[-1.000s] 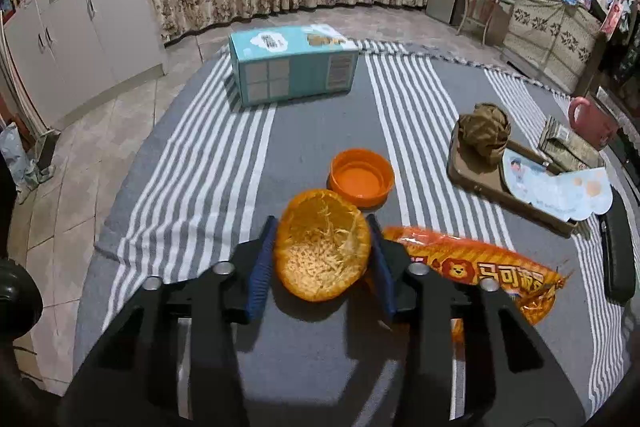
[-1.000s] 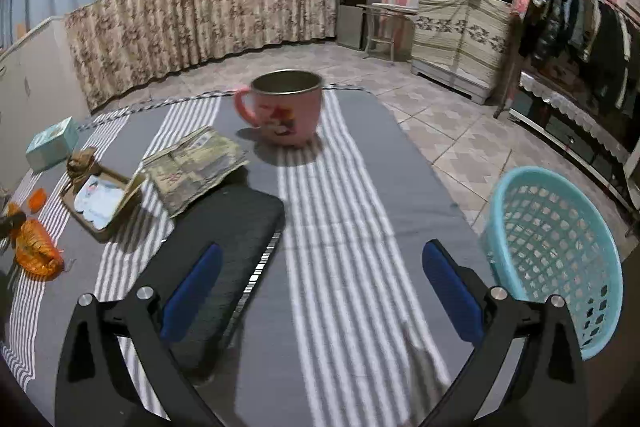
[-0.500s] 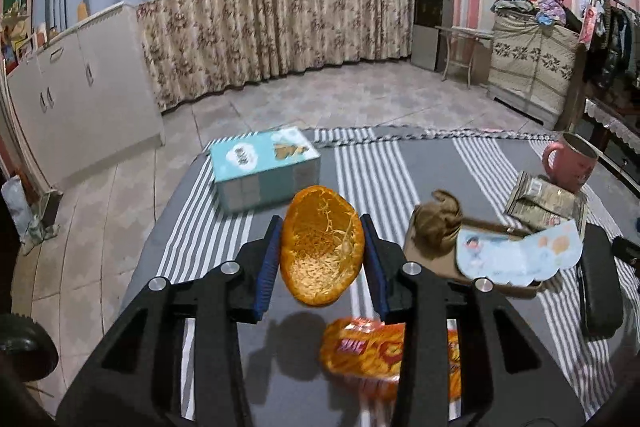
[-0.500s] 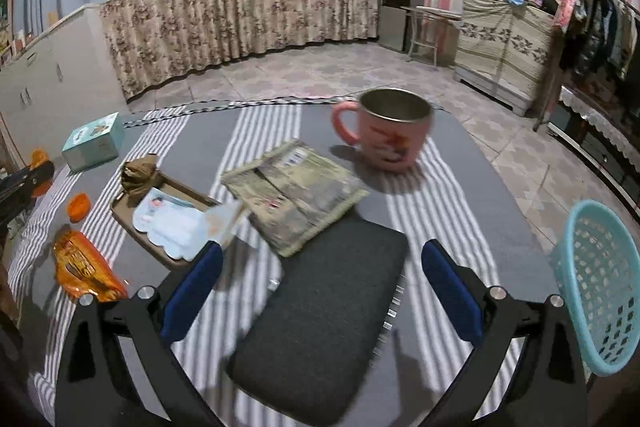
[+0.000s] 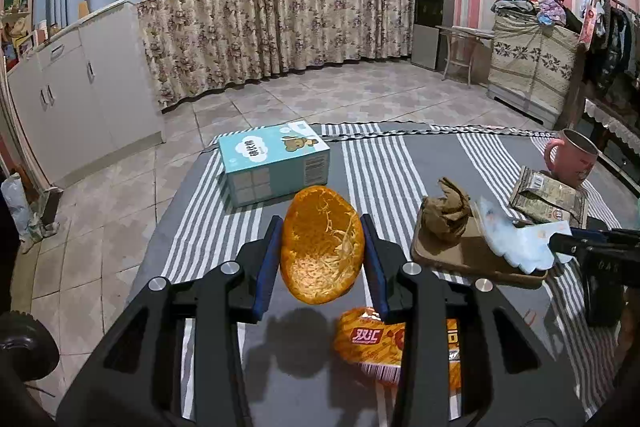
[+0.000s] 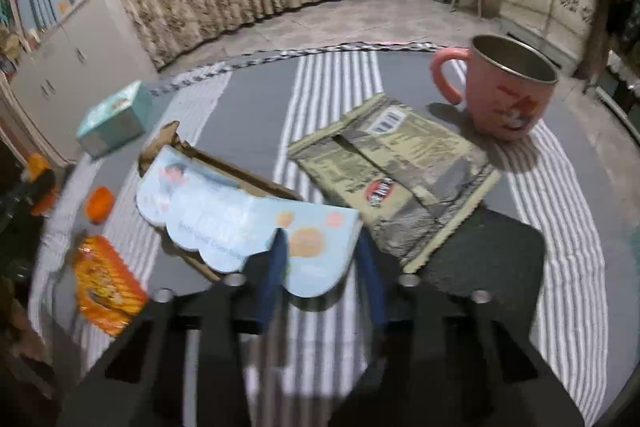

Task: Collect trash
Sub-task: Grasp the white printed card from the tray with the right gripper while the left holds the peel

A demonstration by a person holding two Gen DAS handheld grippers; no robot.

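Observation:
My left gripper (image 5: 322, 251) is shut on a hollow orange peel (image 5: 322, 245) and holds it above the striped table. An orange snack wrapper (image 5: 396, 341) lies on the table under it, and shows in the right wrist view (image 6: 106, 285) too. My right gripper (image 6: 320, 259) has its jaws around the near edge of a pale blue scalloped paper wrapper (image 6: 240, 215) that lies over a brown tray (image 5: 476, 255). The jaws are partly closed. A crumpled brown paper (image 5: 446, 213) sits in the tray.
A teal tissue box (image 5: 274, 161) stands at the back left. A pink mug (image 6: 508, 89) and an olive foil packet (image 6: 400, 167) lie at the right. A small orange cap (image 6: 100, 203) is near the left. A dark flat case (image 6: 488, 247) lies beside my right gripper.
My left gripper has lifted the orange peel off the table. My right gripper has swung left from the mug and basket to the blue wrapper, and its jaws have narrowed around it.

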